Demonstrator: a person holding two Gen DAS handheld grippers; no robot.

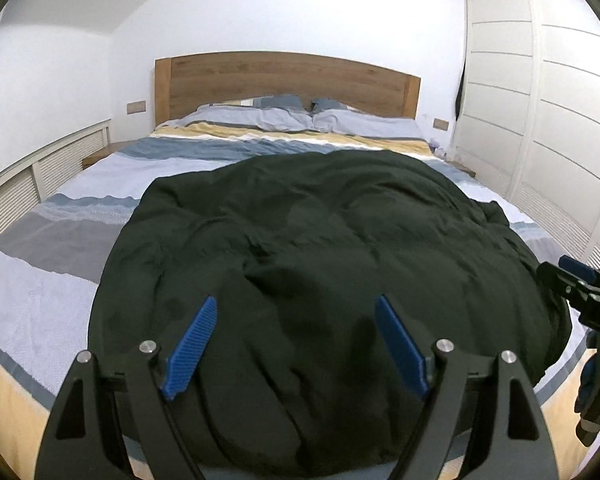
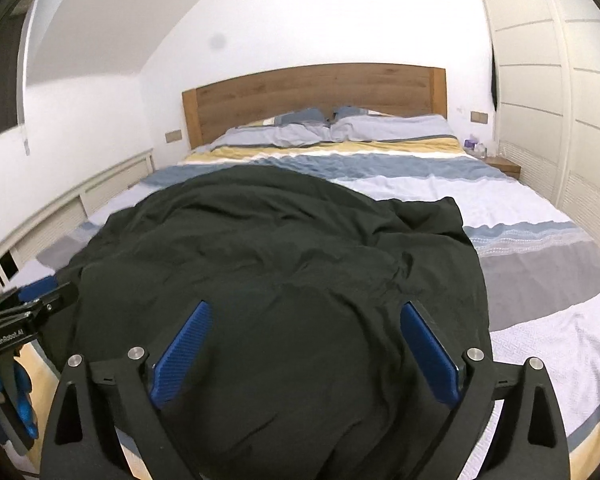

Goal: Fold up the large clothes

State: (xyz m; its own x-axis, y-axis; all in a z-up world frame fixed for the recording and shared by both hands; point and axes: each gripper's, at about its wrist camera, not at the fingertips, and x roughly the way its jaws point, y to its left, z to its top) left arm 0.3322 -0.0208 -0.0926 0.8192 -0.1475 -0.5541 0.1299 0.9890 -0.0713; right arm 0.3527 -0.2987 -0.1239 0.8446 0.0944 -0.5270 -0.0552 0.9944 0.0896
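A large dark green garment [image 1: 320, 240] lies spread and wrinkled on the near half of the bed; it also shows in the right wrist view [image 2: 268, 256]. My left gripper [image 1: 296, 308] is open above the garment's near edge, holding nothing. My right gripper [image 2: 304, 312] is open above the garment's near part, holding nothing. The right gripper shows at the right edge of the left wrist view [image 1: 572, 276]. The left gripper shows at the left edge of the right wrist view [image 2: 40, 292].
The bed has a striped blue, grey, white and yellow cover [image 1: 60, 248], two pillows [image 1: 300, 118] and a wooden headboard [image 1: 284, 80]. A white slatted wardrobe [image 1: 560, 120] stands on the right. A low slatted cabinet [image 1: 28, 180] runs along the left wall.
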